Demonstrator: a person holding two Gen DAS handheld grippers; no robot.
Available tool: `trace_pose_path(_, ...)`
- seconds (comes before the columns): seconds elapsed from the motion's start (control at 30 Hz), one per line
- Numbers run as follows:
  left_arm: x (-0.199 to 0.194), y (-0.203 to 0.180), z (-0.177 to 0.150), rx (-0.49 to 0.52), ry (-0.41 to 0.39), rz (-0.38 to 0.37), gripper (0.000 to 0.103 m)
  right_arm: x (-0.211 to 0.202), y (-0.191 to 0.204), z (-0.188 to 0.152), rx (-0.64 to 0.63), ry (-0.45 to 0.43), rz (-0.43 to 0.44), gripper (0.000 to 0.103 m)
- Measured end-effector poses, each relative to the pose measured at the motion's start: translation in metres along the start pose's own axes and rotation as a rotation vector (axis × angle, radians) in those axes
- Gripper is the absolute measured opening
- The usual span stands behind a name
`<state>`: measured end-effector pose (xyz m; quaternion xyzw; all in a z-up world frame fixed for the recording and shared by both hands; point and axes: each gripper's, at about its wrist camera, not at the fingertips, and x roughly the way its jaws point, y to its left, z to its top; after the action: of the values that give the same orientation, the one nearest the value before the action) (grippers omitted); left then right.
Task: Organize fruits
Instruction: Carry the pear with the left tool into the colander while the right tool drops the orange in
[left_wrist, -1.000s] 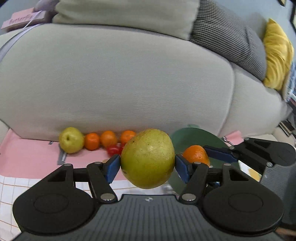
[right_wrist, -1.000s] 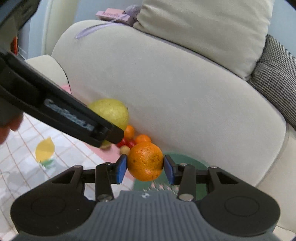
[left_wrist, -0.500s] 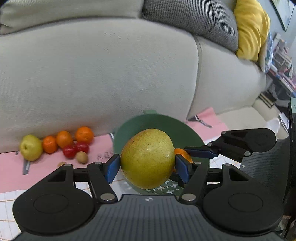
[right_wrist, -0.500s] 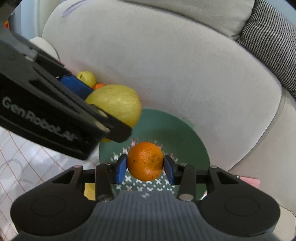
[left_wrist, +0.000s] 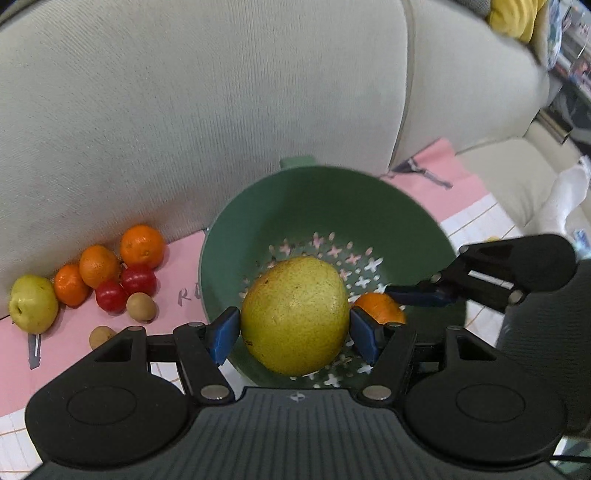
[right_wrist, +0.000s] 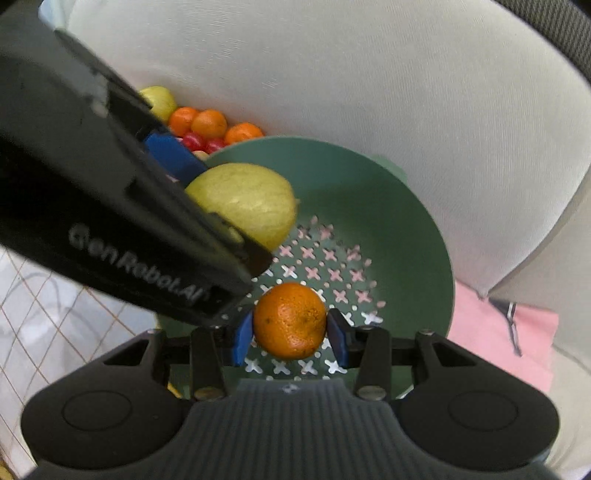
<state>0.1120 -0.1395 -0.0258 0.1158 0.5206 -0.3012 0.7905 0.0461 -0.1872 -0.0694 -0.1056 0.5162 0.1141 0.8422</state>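
Holding a yellow-green pear (left_wrist: 295, 314) and a mandarin (right_wrist: 290, 320) over the green colander (left_wrist: 388, 206), both grippers point steeply down into it.

The left gripper (left_wrist: 294, 332) has its jaws set wide, blue pads pressed against the pear's two sides; the right gripper (right_wrist: 290, 334) has its jaws narrower, clamped on the mandarin, just to the pear's right. The colander sits on a pink cloth (left_wrist: 184, 291) against the front of a beige sofa (left_wrist: 184, 92), its perforated bottom showing beneath both fruits. Along the sofa's base, left of the colander, lie a small pear (left_wrist: 33, 303), three more mandarins (left_wrist: 142, 246), two red fruits (left_wrist: 138, 279) and two small brown fruits (left_wrist: 140, 306), close together.
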Motion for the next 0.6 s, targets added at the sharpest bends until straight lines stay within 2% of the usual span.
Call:
trace_pose_path(0.17,0.014,-0.003,0.003,0.016,0.052,-0.004,0.074,0.01,-0.013,0.007,0.038,0.026,0.029,0.04)
trace_pose_path(0.33,0.025,-0.005,0.009,-0.012,0.096,-0.023,0.074,0.022,-0.028,0.007,0.127,0.072,0.07,0.04)
trace_pose_path(0.6,0.032,-0.01,0.01,-0.024,0.141,-0.013,0.074,0.027,-0.017,-0.007,0.109,0.095,0.063,0.04)
